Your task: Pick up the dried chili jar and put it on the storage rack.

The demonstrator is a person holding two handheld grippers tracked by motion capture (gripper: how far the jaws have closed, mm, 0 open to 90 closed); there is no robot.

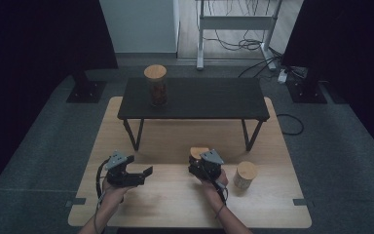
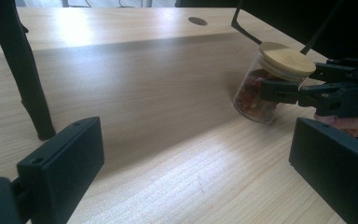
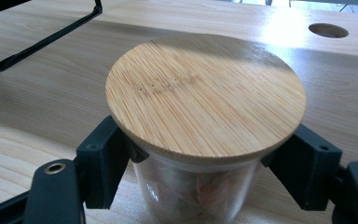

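On the wooden table (image 1: 175,195), just in front of the low black shelf (image 1: 209,100), the right gripper (image 1: 202,165) pinches a glass jar (image 2: 256,95) of reddish bits under its bamboo lid (image 3: 205,95), a second lidded jar (image 1: 245,175) just right, a third jar (image 1: 156,85) atop the shelf, while the left gripper (image 1: 143,174) gapes empty.

So the right tool (image 2: 272,91) is clamped on a jar (image 2: 265,88) with a bamboo lid (image 2: 286,58), tilted on the desk (image 2: 158,116). Left of the jar: a black leg (image 2: 23,79).
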